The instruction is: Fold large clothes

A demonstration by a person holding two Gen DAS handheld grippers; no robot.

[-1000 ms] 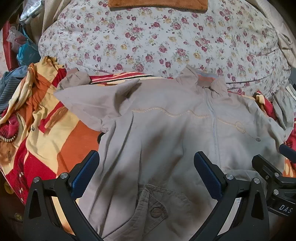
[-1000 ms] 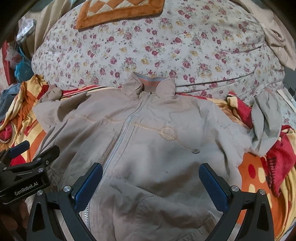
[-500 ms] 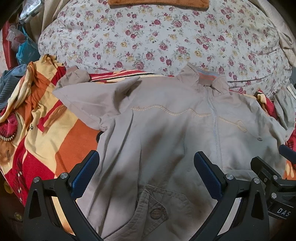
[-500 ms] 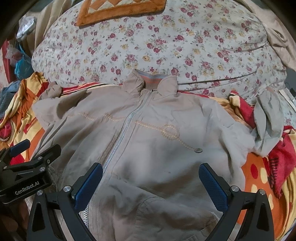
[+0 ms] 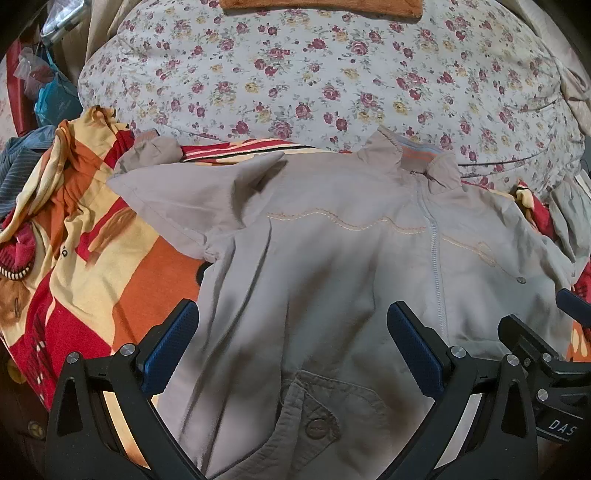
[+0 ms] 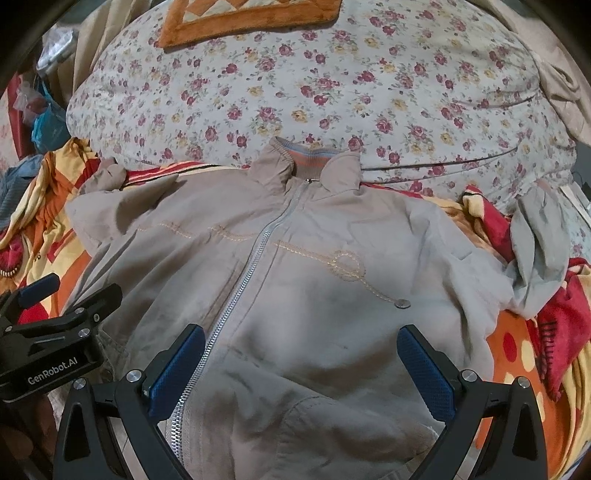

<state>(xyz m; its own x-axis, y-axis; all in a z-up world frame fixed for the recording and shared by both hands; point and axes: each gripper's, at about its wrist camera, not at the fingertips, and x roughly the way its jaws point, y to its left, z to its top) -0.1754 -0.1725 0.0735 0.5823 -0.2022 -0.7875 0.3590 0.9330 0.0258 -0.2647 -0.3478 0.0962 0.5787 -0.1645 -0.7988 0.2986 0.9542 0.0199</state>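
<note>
The beige zip-front jacket (image 6: pixel 295 295) lies face up and spread flat on an orange, red and yellow patterned blanket (image 5: pixel 122 280). Its collar (image 6: pixel 306 166) points away from the cameras and touches the edge of a floral quilt (image 6: pixel 295 92). The zipper (image 6: pixel 251 266) is closed along the centre of the jacket. A stitched loop design (image 6: pixel 345 266) and a metal snap (image 6: pixel 402 304) mark one chest panel. A flap pocket with a button (image 5: pixel 317 428) sits on the lower front; its contents cannot be seen. One sleeve (image 5: pixel 184 199) extends sideways over the blanket, with its cuff (image 5: pixel 155 147) bunched near the quilt. The other sleeve (image 6: pixel 539 243) is crumpled over the blanket at the opposite side.

The left gripper (image 5: pixel 291 347) hovers above the lower front of the jacket. Its blue-padded jaws are spread wide and hold nothing. The right gripper (image 6: pixel 301 369) hovers above the hem area beside the zipper, jaws likewise spread wide and empty. Each gripper appears at the edge of the other's view.

An orange mat (image 6: pixel 251 18) lies on the quilt behind the jacket. A blue plastic bag (image 5: pixel 55 99) stands at the far side; its contents cannot be determined.
</note>
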